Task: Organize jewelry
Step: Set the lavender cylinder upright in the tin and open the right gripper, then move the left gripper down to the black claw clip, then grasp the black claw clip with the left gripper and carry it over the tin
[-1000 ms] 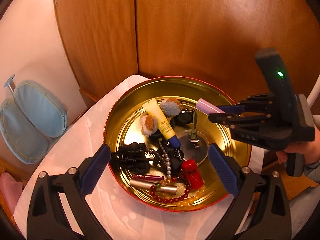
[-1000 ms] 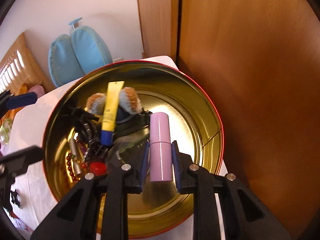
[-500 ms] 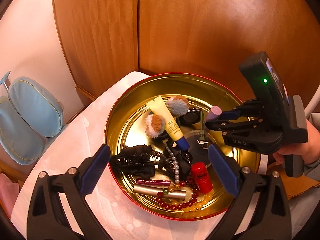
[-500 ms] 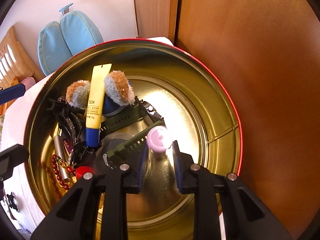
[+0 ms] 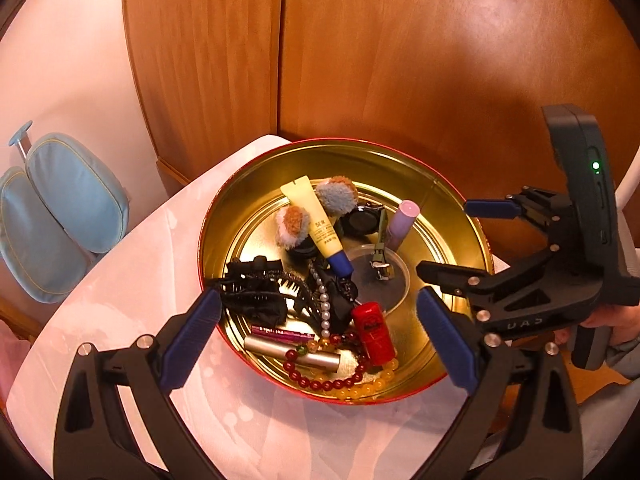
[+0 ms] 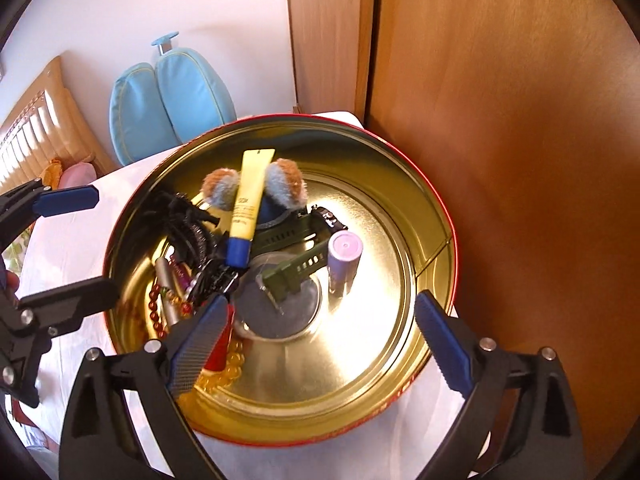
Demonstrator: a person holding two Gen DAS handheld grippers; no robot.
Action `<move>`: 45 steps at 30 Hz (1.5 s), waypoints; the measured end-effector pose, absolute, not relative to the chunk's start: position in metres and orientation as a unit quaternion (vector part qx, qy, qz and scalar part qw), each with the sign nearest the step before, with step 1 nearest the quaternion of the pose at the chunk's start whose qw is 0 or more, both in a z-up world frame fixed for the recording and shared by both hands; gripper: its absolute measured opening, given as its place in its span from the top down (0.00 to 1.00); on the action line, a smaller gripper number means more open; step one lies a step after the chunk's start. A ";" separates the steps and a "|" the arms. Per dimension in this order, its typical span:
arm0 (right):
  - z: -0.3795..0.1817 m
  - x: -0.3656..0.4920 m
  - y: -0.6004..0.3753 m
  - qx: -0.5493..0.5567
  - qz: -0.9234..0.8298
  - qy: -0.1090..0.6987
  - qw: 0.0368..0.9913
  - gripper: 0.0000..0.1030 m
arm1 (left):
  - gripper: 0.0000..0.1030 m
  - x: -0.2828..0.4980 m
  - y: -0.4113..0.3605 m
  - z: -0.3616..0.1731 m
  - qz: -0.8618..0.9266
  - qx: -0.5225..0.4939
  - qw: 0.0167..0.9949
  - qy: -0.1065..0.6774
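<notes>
Between the right gripper's [image 6: 320, 344] spread fingers and a little ahead of them, the pink tube [image 6: 344, 258] stands on end inside the tin [image 6: 436, 216], leaning slightly, its round cap facing up. The fingers have just been opening and now stand wide apart with nothing pressed between them: the tube is released and clear of both pads. From the left wrist view that same gripper [image 5: 444, 240] hangs over the tin's right rim, both its fingers well apart from the tube [image 5: 402, 222].

The left gripper [image 5: 318, 334] is also released, fingers spread over the near rim of the tin [image 5: 460, 216], gripping nothing. Straight ahead of its fingers lie the red tube [image 5: 373, 332], the silver tube [image 5: 292, 353], the bead bracelets [image 5: 332, 380] and the black hair clips [image 5: 256, 292], all heaped in the tin's near-left half. The yellow tube [image 5: 316, 224] lies across the fuzzy pom-poms [image 5: 294, 226], long axis running away from the left fingers, cap end nearest.

By my reading, this drop is done and the next pick comes from the table or elsewhere, since the tin already carries everything in sight. If the pink tube needs laying flat, the right hand is nearer: the tube sits just beyond its fingers, axis roughly upright, so a grasp would close across its sides.
</notes>
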State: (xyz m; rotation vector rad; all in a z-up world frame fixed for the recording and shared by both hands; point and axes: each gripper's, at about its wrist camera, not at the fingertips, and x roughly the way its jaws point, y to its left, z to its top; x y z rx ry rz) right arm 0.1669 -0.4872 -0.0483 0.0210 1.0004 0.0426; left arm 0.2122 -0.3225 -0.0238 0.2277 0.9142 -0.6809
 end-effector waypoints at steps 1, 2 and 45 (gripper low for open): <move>-0.046 0.162 -0.485 0.012 0.022 0.477 0.878 0.07 | 0.07 0.207 -0.319 -0.024 -0.315 0.105 0.837 0.434; -0.044 0.157 -0.484 0.016 0.026 0.474 0.880 0.06 | 0.07 0.202 -0.316 -0.026 -0.307 0.101 0.839 0.438; -0.041 0.016 -0.217 -0.121 0.290 0.439 0.842 0.05 | 0.67 0.011 -0.030 -0.116 0.010 0.000 0.838 0.546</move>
